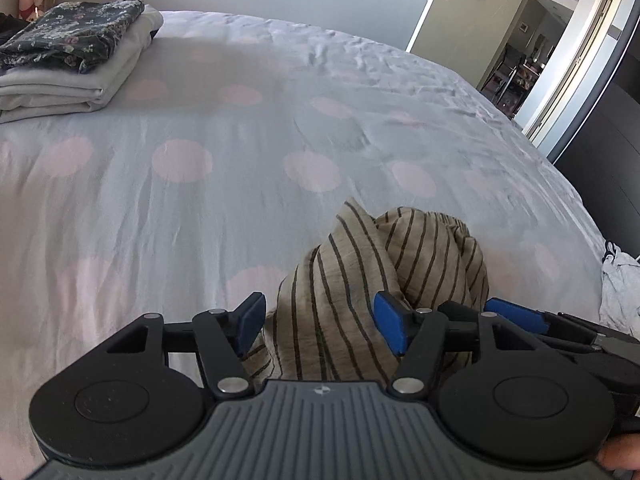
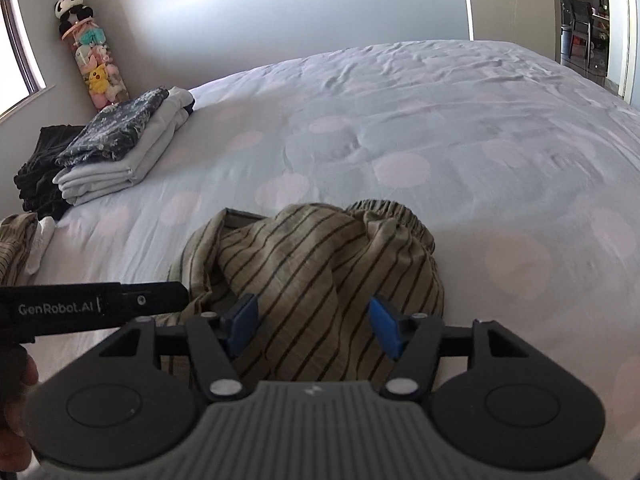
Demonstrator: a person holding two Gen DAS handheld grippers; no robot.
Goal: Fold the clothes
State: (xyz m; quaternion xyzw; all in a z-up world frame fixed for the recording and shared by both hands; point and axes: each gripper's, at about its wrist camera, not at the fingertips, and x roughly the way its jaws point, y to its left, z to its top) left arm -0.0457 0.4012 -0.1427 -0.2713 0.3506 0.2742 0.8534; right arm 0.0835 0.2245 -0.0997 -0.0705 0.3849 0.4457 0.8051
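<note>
A crumpled beige garment with thin dark stripes [image 1: 360, 276] [image 2: 312, 256] lies in a heap on the near part of the pale bed cover with pink dots [image 1: 180, 160] [image 2: 440, 140]. My left gripper [image 1: 320, 324] stands open low over the heap's left side, with striped cloth lying between its blue pads [image 1: 390, 328]; the pads do not press on it. My right gripper [image 2: 314, 326] is open over the same heap, its pads [image 2: 384, 330] apart with cloth between and below them. The two grippers sit close side by side, so the right one's blue pad [image 1: 516, 314] and the left one's black body [image 2: 100, 306] show in each other's views.
A stack of folded clothes, floral on grey [image 1: 72, 52] [image 2: 120, 144], sits at the far left of the bed, with a dark garment [image 2: 44, 168] beside it. Another striped piece [image 2: 14, 244] and a white garment [image 1: 620, 284] lie at the bed's edges. Plush toys [image 2: 92, 60] fill the corner; an open door [image 1: 460, 8] stands beyond.
</note>
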